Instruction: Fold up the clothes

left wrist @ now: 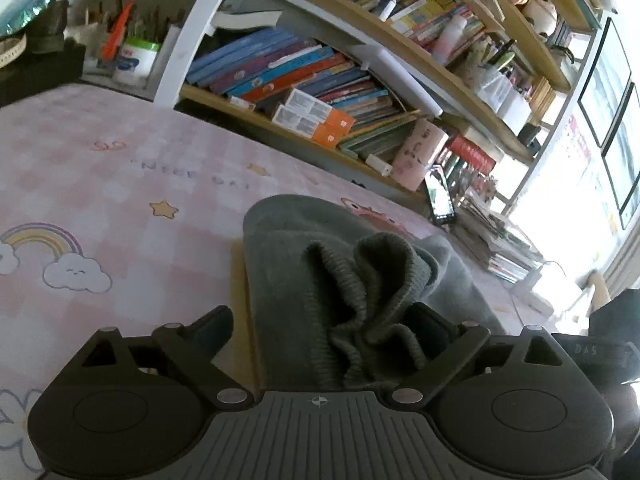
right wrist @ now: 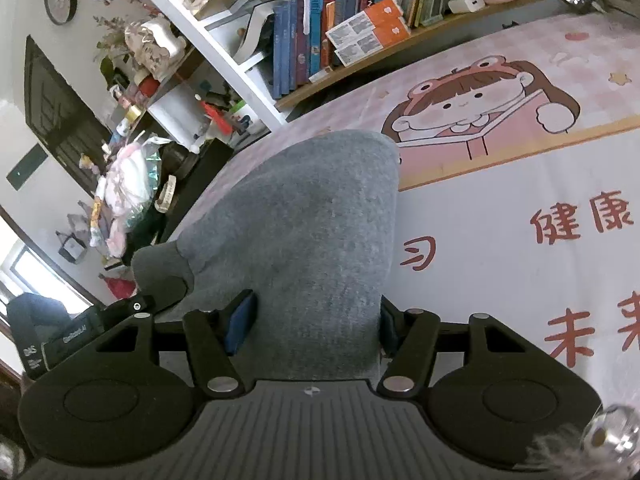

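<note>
A grey knit garment [left wrist: 280,280] lies folded on the pink cartoon table cover [left wrist: 120,180]. In the left wrist view its ribbed cuff [left wrist: 372,304] is bunched up between the fingers of my left gripper [left wrist: 326,320]. That gripper stands wide open, and its left finger [left wrist: 216,320] is off the cloth. In the right wrist view the same garment [right wrist: 304,220] runs away from me as a thick folded band. It fills the gap of my right gripper [right wrist: 316,324], and both pads touch it. A rounded fold [right wrist: 160,272] bulges at the left.
A crowded bookshelf [left wrist: 320,72] lines the table's far edge, with a phone [left wrist: 440,196] and a pink cup [left wrist: 420,152] leaning against it. Stacked books [left wrist: 500,248] sit at the far right. The other gripper's dark body [right wrist: 60,340] shows at the left of the right wrist view.
</note>
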A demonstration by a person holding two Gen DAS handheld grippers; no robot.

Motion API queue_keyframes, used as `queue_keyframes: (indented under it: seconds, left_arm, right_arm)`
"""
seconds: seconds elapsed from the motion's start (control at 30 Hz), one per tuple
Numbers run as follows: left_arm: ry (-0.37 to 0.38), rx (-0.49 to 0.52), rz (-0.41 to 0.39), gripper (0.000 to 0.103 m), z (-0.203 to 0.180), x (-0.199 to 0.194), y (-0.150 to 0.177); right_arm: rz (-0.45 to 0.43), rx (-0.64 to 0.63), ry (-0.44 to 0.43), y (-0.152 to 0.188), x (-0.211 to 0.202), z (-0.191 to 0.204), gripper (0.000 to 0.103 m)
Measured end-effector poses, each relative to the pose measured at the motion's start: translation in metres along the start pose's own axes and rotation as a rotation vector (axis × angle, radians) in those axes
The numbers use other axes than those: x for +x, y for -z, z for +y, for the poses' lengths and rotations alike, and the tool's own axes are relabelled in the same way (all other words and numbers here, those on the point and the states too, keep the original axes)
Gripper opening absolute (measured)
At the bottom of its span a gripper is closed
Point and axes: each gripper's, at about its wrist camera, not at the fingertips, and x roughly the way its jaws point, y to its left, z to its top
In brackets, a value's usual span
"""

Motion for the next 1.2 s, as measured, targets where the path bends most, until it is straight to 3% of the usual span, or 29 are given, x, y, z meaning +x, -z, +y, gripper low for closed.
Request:
queue_keyframes:
  seconds: [0.13,0.2,0.27,0.47,1.2]
  left_arm:
    - [0.089,-0.098,0.030,0.085,0.010,0.003,0.001]
    - [0.132,-0.152,0.026,0.058,0.013,0.001,0.000]
    - [0.156,-0.162,0.008,0.050,0.011,-0.003,-0.001]
    - [0.146,-0.068,-0.031,0.049,-0.005,-0.003,-0.011]
    - [0.138,-0.021,-0.008,0.050,-0.014,0.068,-0.078]
  right_arm:
    - [-0.016,-0.038,0.004,-0.001,-0.001,0.004,0.050]
    - [-0.046,-0.091,0.014,0.000,-0.004,0.010,0.046]
    - [-0.076,-0.143,0.025,0.000,-0.007,0.015,0.044]
    - [-0.083,-0.170,0.019,-0.009,-0.006,0.015,0.042]
    - [-0.108,-0.166,0.037,-0.089,0.025,-0.013,0.041]
